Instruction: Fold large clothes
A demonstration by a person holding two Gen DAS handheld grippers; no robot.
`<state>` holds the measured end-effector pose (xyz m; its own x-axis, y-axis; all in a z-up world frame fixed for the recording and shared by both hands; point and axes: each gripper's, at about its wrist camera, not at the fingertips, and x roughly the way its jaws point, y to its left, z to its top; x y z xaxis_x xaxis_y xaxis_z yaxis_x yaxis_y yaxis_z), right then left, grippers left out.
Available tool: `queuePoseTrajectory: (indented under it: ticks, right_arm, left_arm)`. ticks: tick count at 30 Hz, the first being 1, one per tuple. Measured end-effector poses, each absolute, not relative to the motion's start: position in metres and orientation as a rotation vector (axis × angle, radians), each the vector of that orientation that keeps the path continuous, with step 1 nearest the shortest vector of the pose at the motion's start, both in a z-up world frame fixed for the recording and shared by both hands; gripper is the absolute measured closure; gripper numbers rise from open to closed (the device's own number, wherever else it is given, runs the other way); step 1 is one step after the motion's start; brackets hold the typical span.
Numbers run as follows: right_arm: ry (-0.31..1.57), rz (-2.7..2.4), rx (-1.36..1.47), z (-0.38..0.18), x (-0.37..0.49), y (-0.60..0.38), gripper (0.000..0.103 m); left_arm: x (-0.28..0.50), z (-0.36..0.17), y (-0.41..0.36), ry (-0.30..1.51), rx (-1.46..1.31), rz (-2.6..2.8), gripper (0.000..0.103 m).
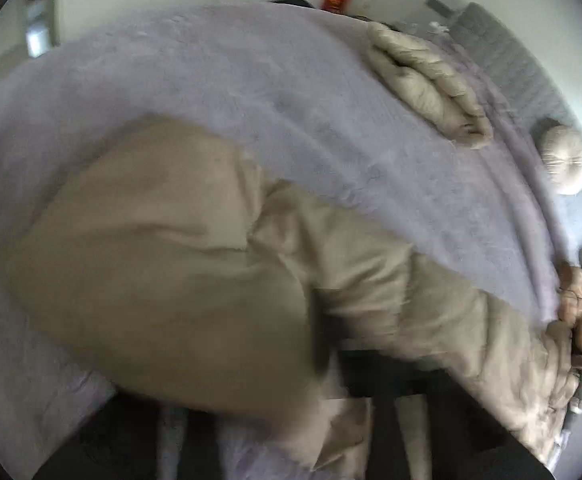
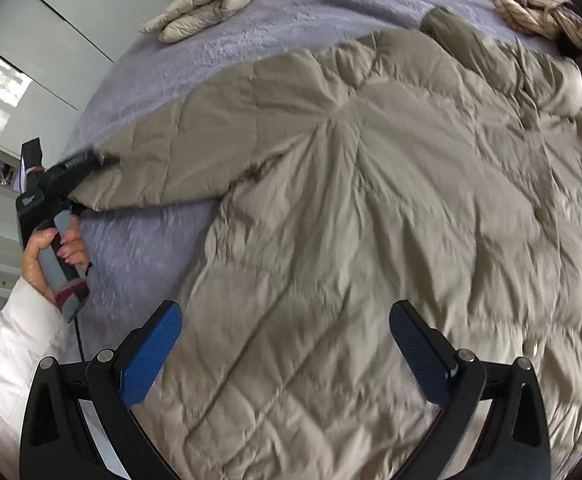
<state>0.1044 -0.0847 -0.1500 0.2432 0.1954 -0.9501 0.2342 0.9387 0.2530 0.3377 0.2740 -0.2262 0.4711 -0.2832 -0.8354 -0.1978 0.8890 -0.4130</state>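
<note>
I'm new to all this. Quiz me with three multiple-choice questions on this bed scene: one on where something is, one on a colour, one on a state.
1. Where does the folded cream jacket lie?
A. on the bedspread, apart from the big coat
B. on top of the big coat
C. on the floor

2. What colour is the bedspread?
A. green
B. lavender
C. red

3. How does the right gripper stand?
A. shut on the coat
B. open above the coat
C. shut on a pillow

Answers:
1 A: bare bedspread separates it from the tan quilted coat.
2 B: pale purple plush surrounds the coat.
3 B: its blue pads stand wide apart, nothing pinched; the left gripper is what clamps the coat's sleeve.
</note>
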Motion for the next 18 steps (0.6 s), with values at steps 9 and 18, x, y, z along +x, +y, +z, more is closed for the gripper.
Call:
queuePoseTrajectory:
  ticks: [9, 18]
  right_arm:
    - [1.171, -0.001, 0.467, -0.156, 0.182, -0.092, 0.037]
    - [1.256, 0.038, 0.718, -0.253, 0.223, -0.086, 0.093]
  left_arm:
    - [0.326, -0.153, 0.264, 0.930, -0.393, -0.146, 0.096]
    - [0.315, -0.109, 0.241, 0.880, -0.346, -0.272, 0.096]
